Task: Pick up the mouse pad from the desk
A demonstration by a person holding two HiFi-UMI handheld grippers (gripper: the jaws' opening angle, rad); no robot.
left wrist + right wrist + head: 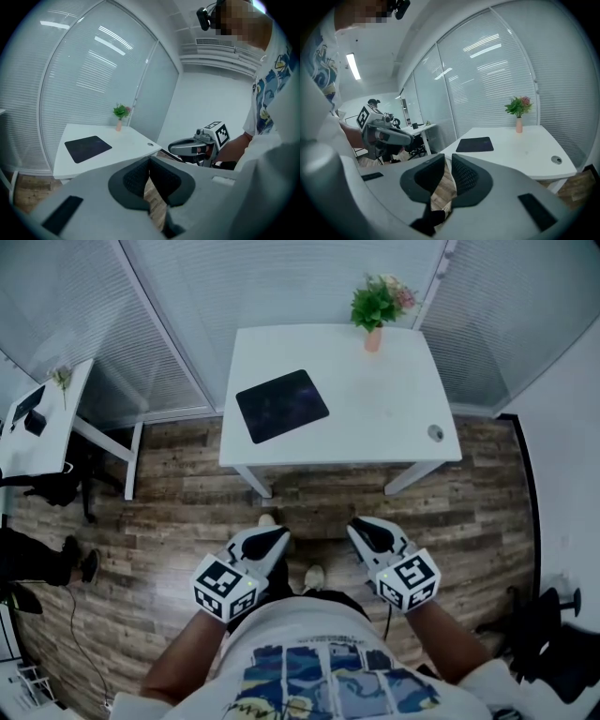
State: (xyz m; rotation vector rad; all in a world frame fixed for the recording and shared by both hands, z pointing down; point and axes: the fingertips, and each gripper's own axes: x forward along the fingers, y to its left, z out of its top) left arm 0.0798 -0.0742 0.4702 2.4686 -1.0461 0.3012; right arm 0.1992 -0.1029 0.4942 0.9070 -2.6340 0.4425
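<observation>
**While mouse pad (281, 405) lies at twelve, left gripper (267, 540) is nearer**

Flat on the desk's (380, 413) nine-o'clock half, long axis eight to two, it sits at eleven from the right gripper (368, 532). Wood floor (178, 512) separates both from it. Left jaws meet at the tips; right's stand a slit apart; both empty.

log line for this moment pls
phase: pre-grasp | mouse pad: on desk, untouched | left gripper: shut, empty | right gripper: slightly apart, empty
</observation>
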